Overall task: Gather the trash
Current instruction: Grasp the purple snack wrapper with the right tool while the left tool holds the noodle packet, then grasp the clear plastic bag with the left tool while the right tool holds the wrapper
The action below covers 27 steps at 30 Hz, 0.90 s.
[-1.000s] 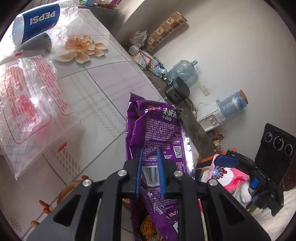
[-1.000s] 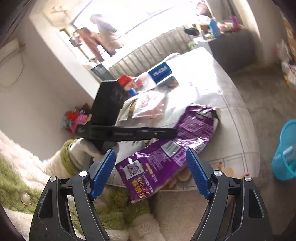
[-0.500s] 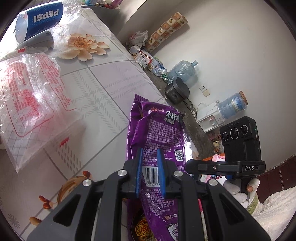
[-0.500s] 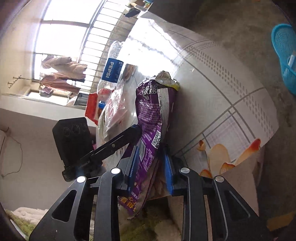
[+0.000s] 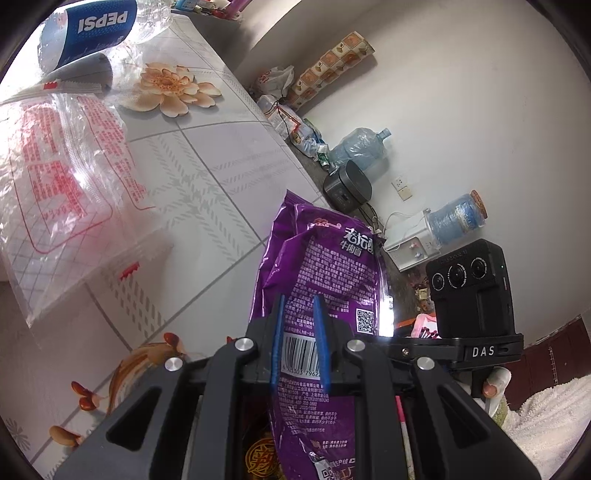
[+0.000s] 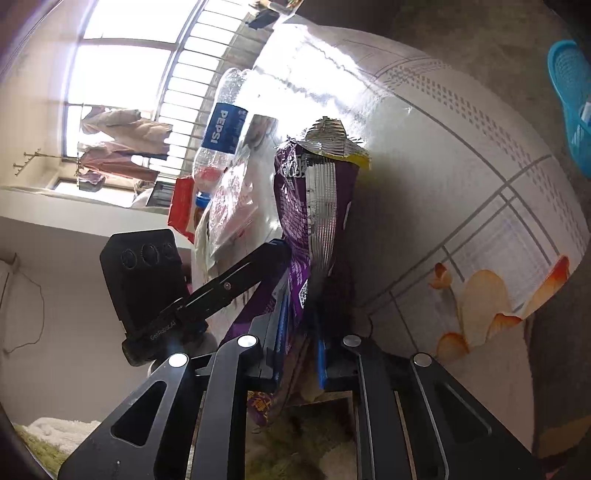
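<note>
Left wrist: both grippers, left [image 5: 298,339] and right [image 6: 300,345], clamped on purple bag [image 5: 325,273]; right just closed; bottle [image 5: 92,26], clear bag [image 5: 55,173] behind it uncollected.

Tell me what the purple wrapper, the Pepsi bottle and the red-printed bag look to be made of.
Purple wrapper: likely thin plastic film with a foil lining; it creases sharply and its torn top shows crinkled silver in the right wrist view.
Pepsi bottle: clear, glossy plastic with a blue label.
Red-printed bag: soft see-through plastic film; the table pattern shows through it.
</note>
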Each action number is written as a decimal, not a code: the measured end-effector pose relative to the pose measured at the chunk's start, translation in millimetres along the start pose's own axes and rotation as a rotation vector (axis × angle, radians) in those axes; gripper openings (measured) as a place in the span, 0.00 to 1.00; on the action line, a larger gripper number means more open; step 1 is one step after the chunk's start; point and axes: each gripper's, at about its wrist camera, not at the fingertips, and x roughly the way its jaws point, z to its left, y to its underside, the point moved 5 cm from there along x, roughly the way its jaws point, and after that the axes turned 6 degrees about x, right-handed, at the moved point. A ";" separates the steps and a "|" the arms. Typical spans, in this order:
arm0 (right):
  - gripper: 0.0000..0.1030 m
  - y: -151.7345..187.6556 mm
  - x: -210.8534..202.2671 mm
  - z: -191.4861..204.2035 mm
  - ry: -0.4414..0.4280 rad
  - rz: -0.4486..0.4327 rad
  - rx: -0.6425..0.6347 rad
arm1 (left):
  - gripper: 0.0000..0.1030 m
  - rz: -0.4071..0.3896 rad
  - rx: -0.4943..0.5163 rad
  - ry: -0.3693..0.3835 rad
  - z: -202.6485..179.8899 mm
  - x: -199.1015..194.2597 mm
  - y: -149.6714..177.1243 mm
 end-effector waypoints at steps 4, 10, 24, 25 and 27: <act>0.04 -1.8 -0.5 1.3 -0.008 -0.016 -0.016 | 0.15 -0.016 -0.006 -0.032 -1.2 -6.4 0.7; 0.01 -19.3 -2.0 18.5 -0.002 -0.059 -0.111 | 0.15 -0.102 0.048 -0.131 -9.3 -38.1 -4.8; 0.01 -41.6 -4.3 16.3 0.053 -0.098 -0.189 | 0.30 -0.201 -0.030 -0.409 11.2 -112.7 8.4; 0.01 -41.4 -5.4 15.0 0.053 -0.097 -0.186 | 0.32 -0.193 -0.042 -0.432 14.6 -112.5 9.3; 0.01 -40.4 -5.9 14.7 0.055 -0.096 -0.184 | 0.34 -0.184 -0.063 -0.454 20.2 -110.8 9.2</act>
